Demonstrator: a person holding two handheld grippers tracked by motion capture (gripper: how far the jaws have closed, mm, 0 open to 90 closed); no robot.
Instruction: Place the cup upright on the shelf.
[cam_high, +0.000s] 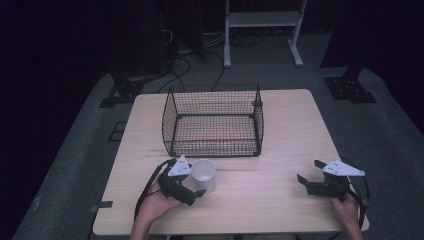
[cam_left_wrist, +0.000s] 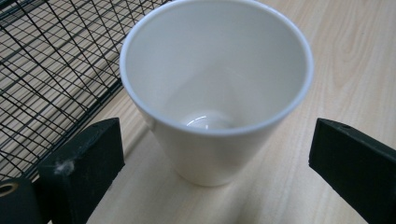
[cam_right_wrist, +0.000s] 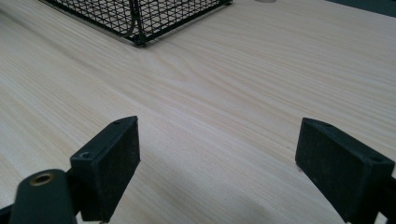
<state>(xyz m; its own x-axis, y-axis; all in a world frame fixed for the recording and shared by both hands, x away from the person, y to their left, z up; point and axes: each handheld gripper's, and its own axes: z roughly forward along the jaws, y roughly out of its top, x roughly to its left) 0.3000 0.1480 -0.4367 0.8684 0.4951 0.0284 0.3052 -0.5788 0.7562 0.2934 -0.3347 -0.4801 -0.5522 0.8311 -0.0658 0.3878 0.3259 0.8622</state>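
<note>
Between the spread jaws of the left gripper (cam_left_wrist: 212, 158): one white ceramic cup (cam_left_wrist: 215, 88), upright, empty, standing on the wooden table (cam_high: 260, 200), untouched on either side. Just beyond the cup: black wire basket (cam_high: 214, 120), empty. Well off to the side: right gripper (cam_high: 312, 177), jaws spread, holding nothing. Step judged: pre-grasp. Next move calls for closing evenly on the cup wall.

A pale wooden desk (cam_high: 280, 145) stands on grey carpet (cam_high: 395, 135); beyond its far edge, black cables (cam_high: 185, 62) and a white metal frame (cam_high: 262, 22); the room is dark.
</note>
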